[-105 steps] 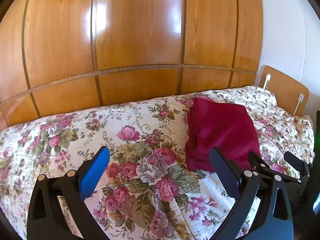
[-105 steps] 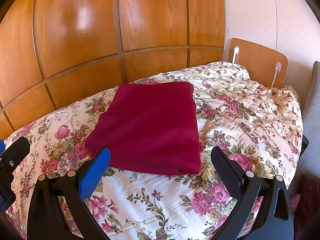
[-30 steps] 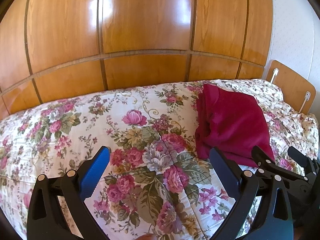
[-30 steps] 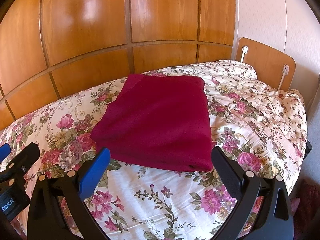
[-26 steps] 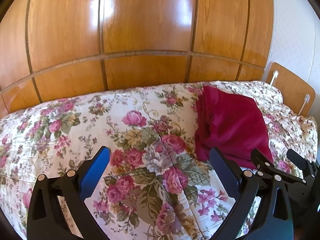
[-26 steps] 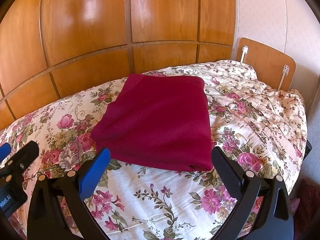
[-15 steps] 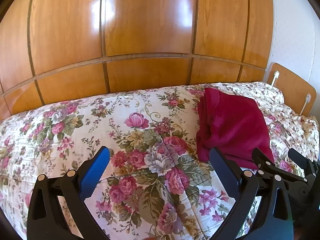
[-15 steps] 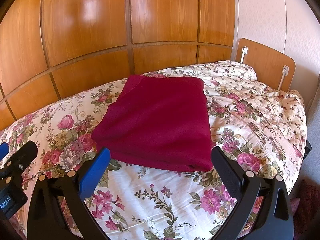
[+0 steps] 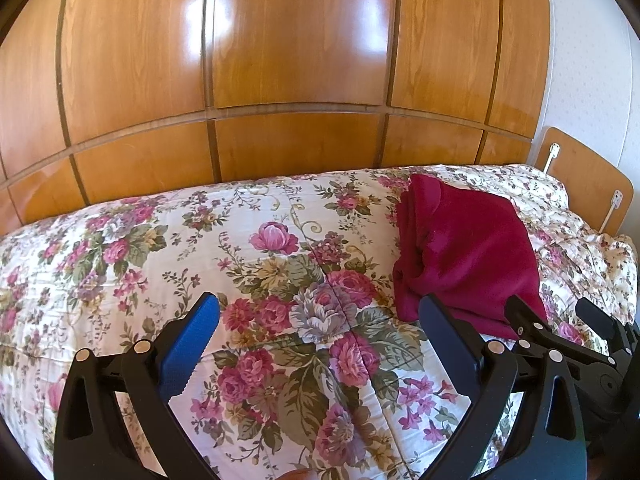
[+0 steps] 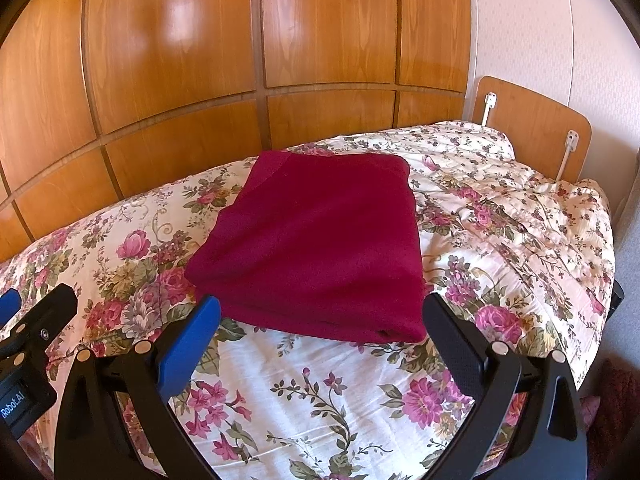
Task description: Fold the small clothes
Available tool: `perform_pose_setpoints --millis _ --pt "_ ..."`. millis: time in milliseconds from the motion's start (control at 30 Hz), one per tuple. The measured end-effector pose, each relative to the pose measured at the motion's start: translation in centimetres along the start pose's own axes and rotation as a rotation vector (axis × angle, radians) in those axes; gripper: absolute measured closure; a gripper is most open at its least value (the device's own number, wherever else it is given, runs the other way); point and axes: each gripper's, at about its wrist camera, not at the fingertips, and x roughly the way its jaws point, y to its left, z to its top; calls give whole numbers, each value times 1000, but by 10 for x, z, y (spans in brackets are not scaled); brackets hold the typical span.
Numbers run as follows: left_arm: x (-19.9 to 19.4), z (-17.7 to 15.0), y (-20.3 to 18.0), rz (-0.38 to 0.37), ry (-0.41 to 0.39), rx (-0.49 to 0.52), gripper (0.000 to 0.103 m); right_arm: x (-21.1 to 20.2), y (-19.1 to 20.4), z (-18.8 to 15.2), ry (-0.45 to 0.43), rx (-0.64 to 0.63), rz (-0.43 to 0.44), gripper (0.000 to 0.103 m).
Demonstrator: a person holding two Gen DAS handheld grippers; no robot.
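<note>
Right wrist view: folded burgundy garment (image 10: 316, 240) unmoved on floral bedspread (image 10: 304, 392); both claws (image 9: 318, 320) (image 10: 320, 320) still agape, empty.

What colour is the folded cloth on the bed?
The folded cloth is dark red, plain with no pattern. It shows best in the right wrist view.

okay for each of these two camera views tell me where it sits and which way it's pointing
Left wrist: on the left tongs, facing the flowered quilt; right tongs show at its right edge.
Right wrist: on the right tongs, facing the folded red garment; left tongs at its left edge.
Shared: garment, quilt, wooden wardrobe.
</note>
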Motion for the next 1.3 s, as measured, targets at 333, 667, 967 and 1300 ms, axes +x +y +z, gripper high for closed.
perform_pose_setpoints --millis 333,667,967,1300 --pt "-2 -1 -3 -7 -1 16 4 0 0 0 -2 -1 1 2" --pt "-3 -1 -3 -10 -6 24 4 -2 1 3 -11 -3 0 2" --pt "-5 1 -3 -12 -12 31 4 -3 1 3 -12 -3 -1 2" --pt "-9 1 -3 -8 -33 48 4 -3 1 3 -11 -4 -1 2"
